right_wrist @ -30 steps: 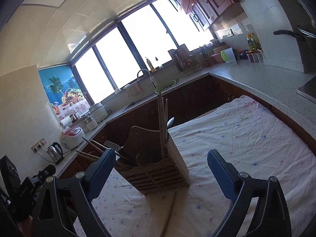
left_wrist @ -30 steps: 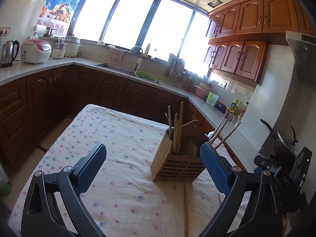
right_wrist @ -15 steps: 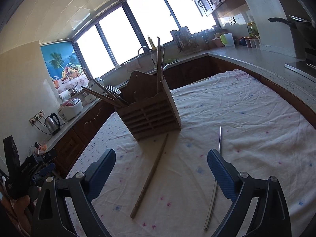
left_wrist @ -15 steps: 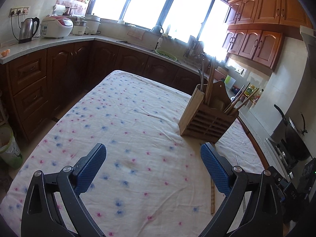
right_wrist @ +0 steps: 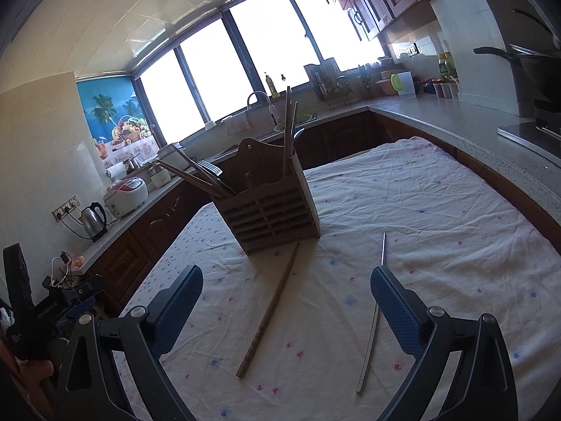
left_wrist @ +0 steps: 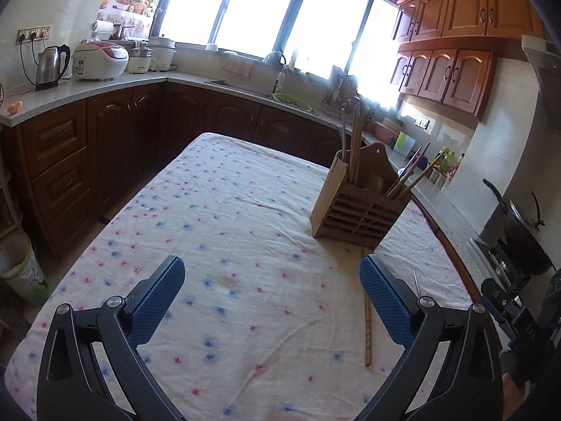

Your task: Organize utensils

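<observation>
A wooden utensil holder [left_wrist: 361, 207] [right_wrist: 270, 210] stands on the flowered tablecloth [left_wrist: 228, 228], with chopsticks and other utensils standing in it. A wooden chopstick [right_wrist: 268, 312] [left_wrist: 367, 319] lies on the cloth in front of it. A metal chopstick [right_wrist: 373, 319] [left_wrist: 416, 280] lies to its right. My left gripper [left_wrist: 271, 301] is open and empty, above the near cloth, left of the wooden chopstick. My right gripper [right_wrist: 285, 310] is open and empty, its fingers either side of the wooden chopstick and above it.
Dark wood cabinets and a stone counter [left_wrist: 87, 87] run around the table. A kettle [left_wrist: 49, 66] and rice cooker [left_wrist: 100, 61] stand at the left. A sink [left_wrist: 245, 86] is under the window. A pan on a stove [left_wrist: 519, 242] is at the right. A bin [left_wrist: 21, 270] stands on the floor.
Both grippers have pulled back from the holder and dropped lower. The two loose chopsticks on the cloth have come into full view. Both grippers stayed open.
</observation>
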Motion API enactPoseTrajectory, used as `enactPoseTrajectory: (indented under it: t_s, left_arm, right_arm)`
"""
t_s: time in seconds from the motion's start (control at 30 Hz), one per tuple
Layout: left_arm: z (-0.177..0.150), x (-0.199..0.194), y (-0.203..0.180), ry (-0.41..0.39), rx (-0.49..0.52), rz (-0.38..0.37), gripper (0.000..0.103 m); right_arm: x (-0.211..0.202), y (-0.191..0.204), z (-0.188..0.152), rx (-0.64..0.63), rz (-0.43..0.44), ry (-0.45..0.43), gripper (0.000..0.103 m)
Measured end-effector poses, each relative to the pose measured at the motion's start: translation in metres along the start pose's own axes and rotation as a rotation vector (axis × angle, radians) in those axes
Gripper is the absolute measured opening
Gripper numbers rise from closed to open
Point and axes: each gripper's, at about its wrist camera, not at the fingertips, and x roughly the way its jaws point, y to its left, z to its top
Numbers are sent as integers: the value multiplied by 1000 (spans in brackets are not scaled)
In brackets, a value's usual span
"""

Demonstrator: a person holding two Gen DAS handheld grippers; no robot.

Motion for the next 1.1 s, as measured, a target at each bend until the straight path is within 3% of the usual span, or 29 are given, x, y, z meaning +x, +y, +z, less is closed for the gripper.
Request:
enactPoseTrajectory:
  t_s: [0.1, 0.23, 0.37, 0.5, 0.73, 1.1]
  left_arm:
    - [11, -16, 0, -69, -23, -59, 103]
    - [19, -32, -16, -115, 86, 4, 103]
    - [-4, -36, -33, -169, 210, 151, 103]
    - [-30, -26, -36, -103, 242, 183, 103]
    - [-68, -17, -39, -59, 281, 214, 103]
    - [-83, -37, -45, -136, 310, 233, 103]
  right_arm:
    - [-12, 8, 18, -58, -6, -34, 98]
    - [-39, 30, 41, -180, -30, -145, 103]
    - [-56, 43, 30, -244, -66, -244, 103]
    - [-50, 41, 1, -221, -94, -221, 103]
    - [-55, 42, -27, -270, -154, -216, 103]
    - [-70, 27, -58, -283, -182, -177, 103]
